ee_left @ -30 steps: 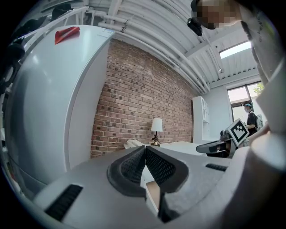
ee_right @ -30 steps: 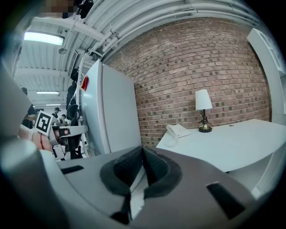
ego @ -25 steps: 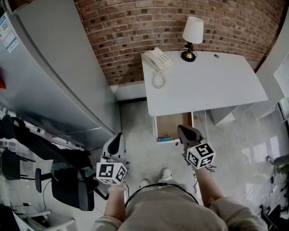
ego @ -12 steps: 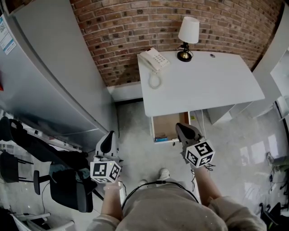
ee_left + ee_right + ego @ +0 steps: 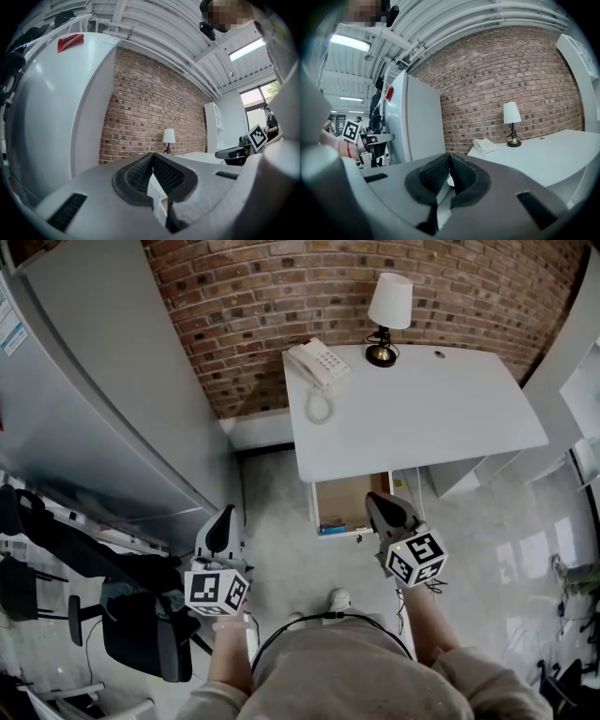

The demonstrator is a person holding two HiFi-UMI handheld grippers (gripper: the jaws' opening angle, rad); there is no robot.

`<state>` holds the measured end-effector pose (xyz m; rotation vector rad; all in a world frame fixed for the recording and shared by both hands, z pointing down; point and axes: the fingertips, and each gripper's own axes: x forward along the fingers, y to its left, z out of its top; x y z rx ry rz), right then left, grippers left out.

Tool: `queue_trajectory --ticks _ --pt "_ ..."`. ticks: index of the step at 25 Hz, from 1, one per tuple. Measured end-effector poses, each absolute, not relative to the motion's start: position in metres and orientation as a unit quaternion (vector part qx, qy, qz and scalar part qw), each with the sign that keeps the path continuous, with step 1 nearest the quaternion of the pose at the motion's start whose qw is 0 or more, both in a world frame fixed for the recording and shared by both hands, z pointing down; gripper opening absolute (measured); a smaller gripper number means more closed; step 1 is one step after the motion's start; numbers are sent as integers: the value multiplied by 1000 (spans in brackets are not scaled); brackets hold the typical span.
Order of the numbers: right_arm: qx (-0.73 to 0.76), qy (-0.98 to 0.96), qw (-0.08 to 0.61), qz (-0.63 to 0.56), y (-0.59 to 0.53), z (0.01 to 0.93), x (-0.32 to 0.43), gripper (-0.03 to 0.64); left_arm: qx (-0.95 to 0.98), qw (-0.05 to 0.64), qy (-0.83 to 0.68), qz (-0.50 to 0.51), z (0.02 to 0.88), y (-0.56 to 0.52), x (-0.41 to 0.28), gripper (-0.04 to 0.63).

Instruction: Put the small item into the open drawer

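Observation:
Under the white desk [image 5: 441, 418] a wooden drawer [image 5: 349, 503] stands pulled out, with a blue thing [image 5: 334, 530] lying at its front edge. A small dark item [image 5: 439, 354] sits on the desk's far side, too small to identify. My right gripper [image 5: 376, 503] hangs just over the drawer's front right corner; its jaws are shut and empty, with the pads [image 5: 440, 172] touching. My left gripper [image 5: 223, 516] is held over the floor to the left of the drawer, also shut with nothing in it, its pads [image 5: 165, 173] meeting at the tips.
A white telephone [image 5: 317, 362] and a table lamp [image 5: 388, 307] stand at the desk's back edge against the brick wall [image 5: 281, 296]. A tall grey cabinet [image 5: 103, 399] fills the left. A black office chair [image 5: 141, 624] stands at the lower left.
In the head view the desk and drawer have slid a little to the left. My left gripper has dropped slightly lower and leftward. The right gripper has stayed by the drawer front.

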<state>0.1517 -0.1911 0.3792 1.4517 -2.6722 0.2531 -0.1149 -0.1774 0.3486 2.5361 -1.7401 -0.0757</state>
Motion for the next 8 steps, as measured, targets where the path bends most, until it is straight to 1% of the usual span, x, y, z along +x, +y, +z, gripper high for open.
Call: queue_trajectory --ticks 8 --pt "472 -878 32 70 -198 377 154 5 827 33 -560 -27 350 -187 -111 6"
